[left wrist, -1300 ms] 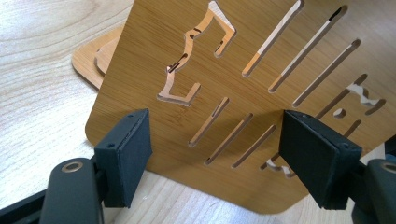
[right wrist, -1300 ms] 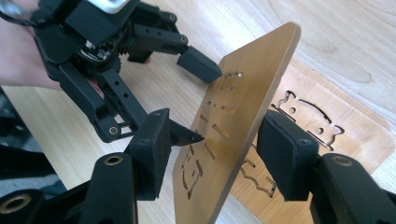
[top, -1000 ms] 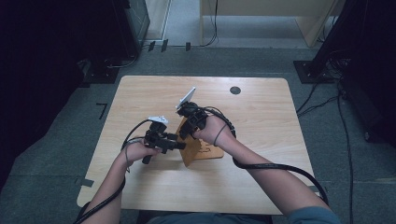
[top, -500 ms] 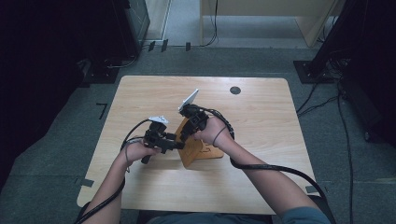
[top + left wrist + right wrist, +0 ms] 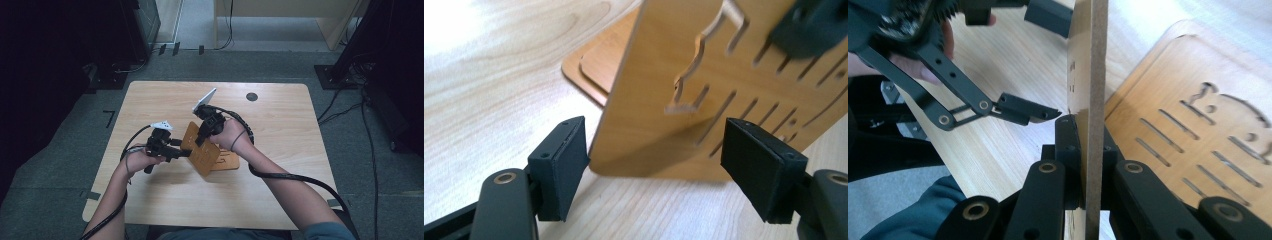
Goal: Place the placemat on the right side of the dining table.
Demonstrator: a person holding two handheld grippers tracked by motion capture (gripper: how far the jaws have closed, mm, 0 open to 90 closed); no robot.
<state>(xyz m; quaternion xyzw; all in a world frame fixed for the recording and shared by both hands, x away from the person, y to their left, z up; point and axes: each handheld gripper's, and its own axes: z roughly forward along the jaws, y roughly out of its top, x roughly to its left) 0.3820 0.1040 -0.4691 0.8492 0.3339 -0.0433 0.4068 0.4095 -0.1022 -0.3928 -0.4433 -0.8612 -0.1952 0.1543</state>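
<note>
Near the middle of the worktop (image 5: 150,200), a slotted wooden panel (image 5: 200,148) stands tilted on edge, its lower end touching a flat wooden base board (image 5: 227,161) lying beside it. The right gripper (image 5: 204,136) has just closed its jaws and now pinches the panel's upper edge. The left gripper (image 5: 186,153) has its jaws part-open, straddling the panel's corner without pressing it. A dark round grommet (image 5: 252,96) lies well apart, far off.

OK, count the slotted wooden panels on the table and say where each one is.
2. One slotted wooden panel stands tilted up at the table's middle, clamped on its edge by the right gripper. The other panel lies flat just behind it, partly hidden. More could be covered.
</note>
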